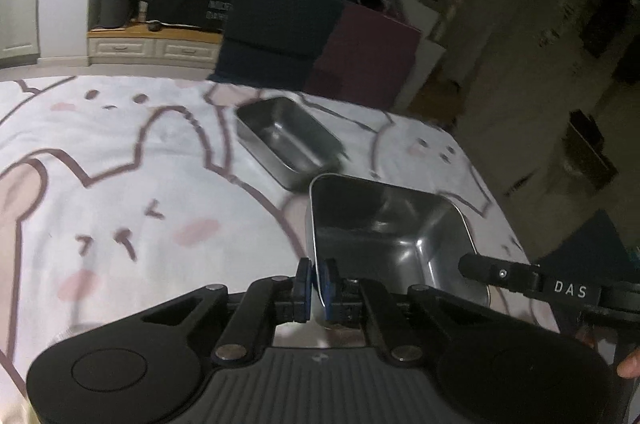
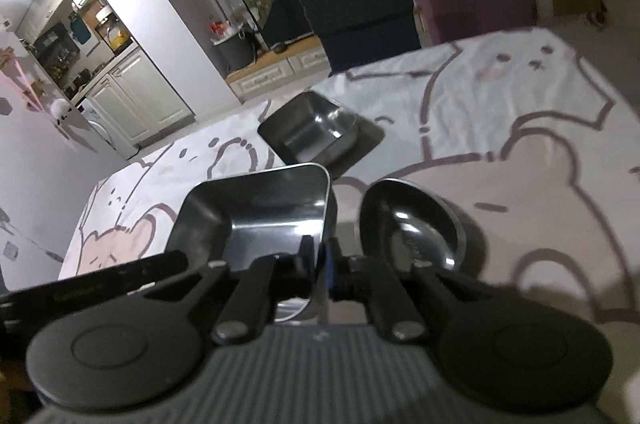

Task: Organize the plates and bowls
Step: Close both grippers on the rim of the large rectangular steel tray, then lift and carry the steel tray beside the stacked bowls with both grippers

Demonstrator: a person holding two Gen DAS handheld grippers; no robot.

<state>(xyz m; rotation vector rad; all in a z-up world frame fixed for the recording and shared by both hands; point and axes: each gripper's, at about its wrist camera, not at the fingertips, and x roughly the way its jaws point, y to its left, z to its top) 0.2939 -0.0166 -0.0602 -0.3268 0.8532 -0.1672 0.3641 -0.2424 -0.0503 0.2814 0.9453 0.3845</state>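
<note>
A square steel tray [image 1: 384, 232] is held above the cartoon-print cloth by both grippers. My left gripper [image 1: 317, 288] is shut on its left wall. My right gripper [image 2: 320, 264] is shut on its right wall; the same tray fills the middle of the right wrist view [image 2: 256, 212]. The right gripper's body [image 1: 532, 280] shows at the tray's far side in the left wrist view. A second steel tray [image 1: 288, 136] sits further back on the cloth and also shows in the right wrist view [image 2: 312, 128]. A round steel bowl [image 2: 412, 224] lies just right of the held tray.
The table is covered by a white and pink cloth [image 1: 120, 184]. Its right edge [image 1: 492, 184] drops off close to the held tray. Dark and purple boxes [image 1: 320, 44] stand beyond the far edge.
</note>
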